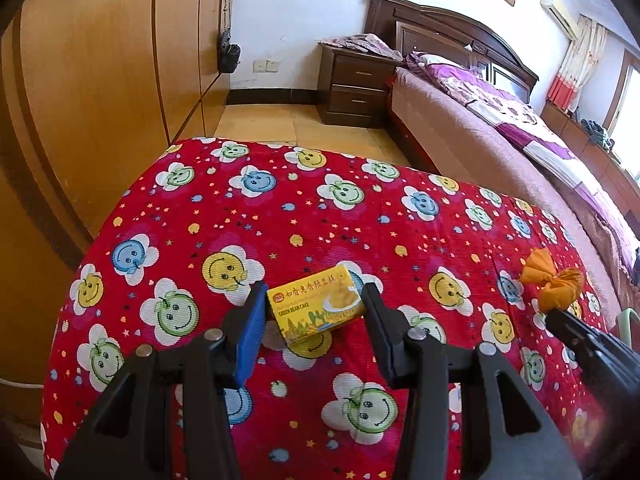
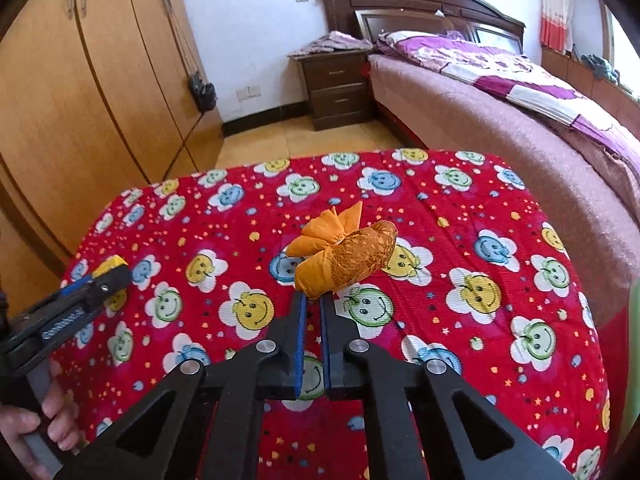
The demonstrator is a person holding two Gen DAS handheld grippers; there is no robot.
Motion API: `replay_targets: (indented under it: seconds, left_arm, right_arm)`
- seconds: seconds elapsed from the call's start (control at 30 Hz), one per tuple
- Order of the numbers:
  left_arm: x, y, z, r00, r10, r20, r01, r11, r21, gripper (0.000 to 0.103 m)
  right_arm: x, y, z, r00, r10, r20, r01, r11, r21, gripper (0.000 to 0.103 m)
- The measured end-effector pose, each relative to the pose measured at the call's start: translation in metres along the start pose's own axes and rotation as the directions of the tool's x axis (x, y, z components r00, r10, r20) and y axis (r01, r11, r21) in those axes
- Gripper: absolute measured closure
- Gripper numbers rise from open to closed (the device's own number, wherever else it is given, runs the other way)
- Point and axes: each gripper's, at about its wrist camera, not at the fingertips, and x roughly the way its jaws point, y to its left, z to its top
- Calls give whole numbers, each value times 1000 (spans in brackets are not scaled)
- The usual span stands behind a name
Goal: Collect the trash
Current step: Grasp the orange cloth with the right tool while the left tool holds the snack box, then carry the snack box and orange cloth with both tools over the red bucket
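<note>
A yellow green bean cake box [image 1: 316,304] lies on the red smiley-flower cloth [image 1: 280,220]. My left gripper [image 1: 316,300] is open with a finger on each side of the box, the jaws apart from it by small gaps. My right gripper [image 2: 313,300] is shut on the near end of a crumpled orange peel-like wrapper [image 2: 344,252] and holds it just above the cloth. The wrapper [image 1: 550,282] and the right gripper's tip show at the right of the left wrist view. The left gripper [image 2: 104,276] shows at the left of the right wrist view with the box's yellow corner.
The red cloth [image 2: 480,280] covers a raised surface. A wooden wardrobe [image 1: 92,80] stands left, a dark nightstand [image 1: 356,84] and a bed [image 2: 520,92] lie beyond and to the right. A pale green rim [image 2: 634,360] shows at the right edge.
</note>
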Motion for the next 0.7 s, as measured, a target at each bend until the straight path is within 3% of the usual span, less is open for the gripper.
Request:
replay_targets:
  seconds: [0.27, 0.7]
  left_arm:
    - [-2, -1, 2, 1000, -7, 3, 7, 1000, 3, 54]
    - [-28, -14, 5, 997, -68, 23, 67, 997, 21, 54]
  right_arm:
    - [-24, -4, -3, 999, 35, 41, -35, 999, 13, 97]
    - [-98, -12, -27, 988, 58, 144, -60, 998, 8, 97]
